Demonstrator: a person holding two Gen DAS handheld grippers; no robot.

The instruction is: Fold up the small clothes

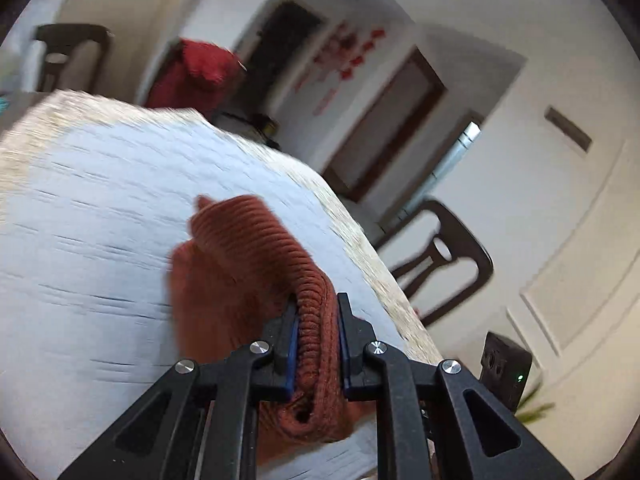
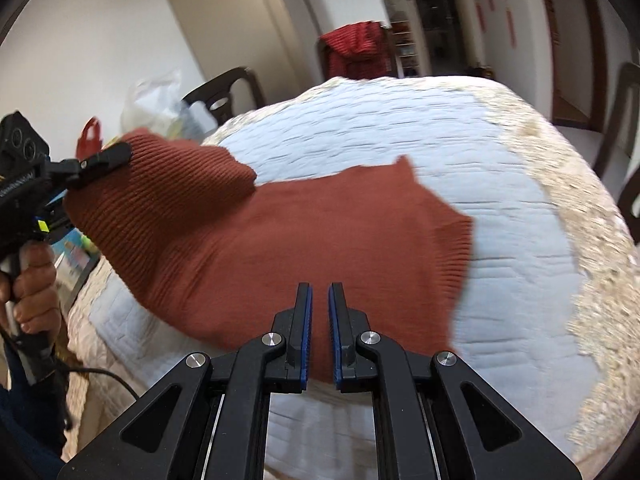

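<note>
A rust-red ribbed knit garment [image 2: 300,232] lies spread on the table's pale blue quilted cover [image 2: 400,128]. Its left end is lifted off the table. My left gripper [image 1: 318,300] is shut on a bunched fold of that garment [image 1: 240,240], which fills the gap between the blue pads. In the right wrist view the left gripper [image 2: 116,152] holds the raised corner at the far left, with a person's hand [image 2: 36,280] on its handle. My right gripper [image 2: 320,288] hovers over the garment's near edge. Its jaws are nearly together with nothing between them.
The cover has a cream fringed border [image 2: 580,220] along the table's edges. Dark wooden chairs [image 1: 444,256] stand around the table, one draped with a red cloth [image 2: 356,48]. A plastic bag [image 2: 160,100] sits at the far left. A black box with a green light [image 1: 506,364] is at the right.
</note>
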